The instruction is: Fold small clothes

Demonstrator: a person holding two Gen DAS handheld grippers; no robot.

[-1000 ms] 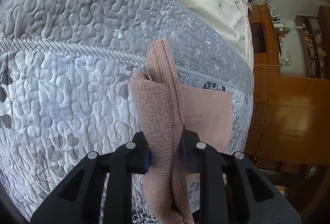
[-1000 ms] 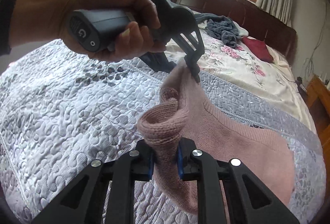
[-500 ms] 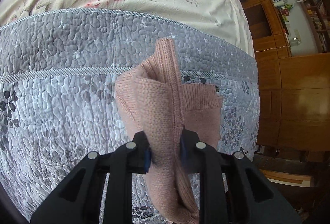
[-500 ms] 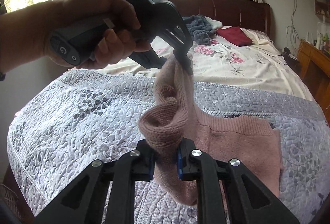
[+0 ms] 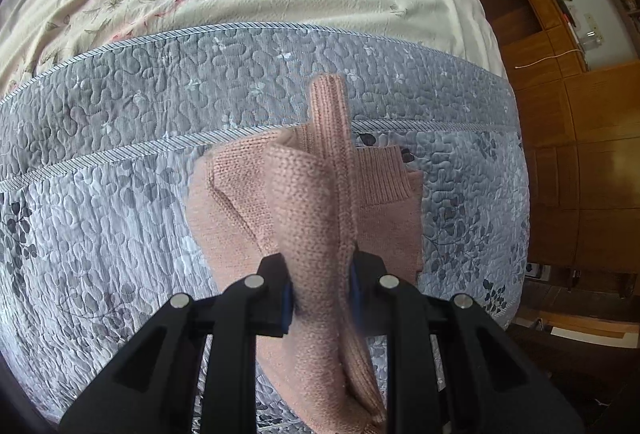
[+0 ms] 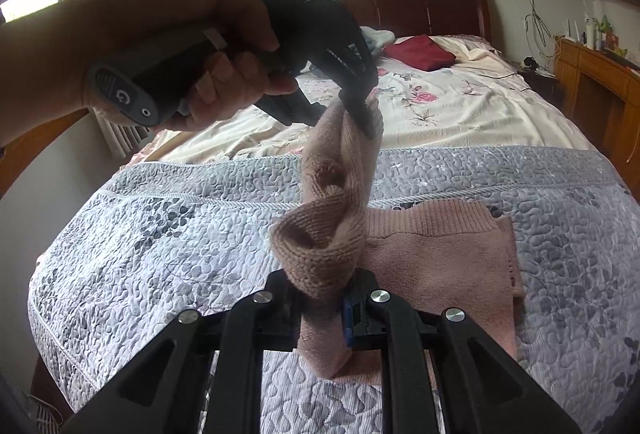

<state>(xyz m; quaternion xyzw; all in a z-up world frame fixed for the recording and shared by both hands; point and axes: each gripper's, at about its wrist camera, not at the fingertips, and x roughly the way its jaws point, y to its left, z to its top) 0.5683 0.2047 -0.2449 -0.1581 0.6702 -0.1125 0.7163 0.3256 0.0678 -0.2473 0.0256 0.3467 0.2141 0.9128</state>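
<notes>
Hanging between both grippers, the pink knit point(image 6: 332, 234) is lifted along one edge while the rest of it lies flat on the grey quilt point(image 6: 160, 234), its ribbed hem spread toward 3 o'clock in the right wrist view. The right gripper point(image 6: 322, 298) is pinching a bunched roll of the knit at 6 o'clock of its own view, fabric filling the gap between its fingers. The left gripper point(image 5: 322, 290) is pinching another part of the same edge, the knit rising from its jaws as a narrow fold toward 12 o'clock. In the right wrist view that left gripper point(image 6: 366, 118) shows at 12 o'clock above the knit, its tips clamped on the top of the raised fabric, with a hand point(image 6: 224, 62) wrapped round its handle at 10 o'clock. The quilt covers the near end of a bed; beyond it, toward 12 o'clock, lies a cream floral sheet point(image 6: 460, 114). A dark red cloth point(image 6: 420, 52) rests on the sheet near the wooden headboard point(image 6: 440, 6). Wooden cabinets point(image 5: 580, 154) stand at 3 o'clock in the left wrist view.
</notes>
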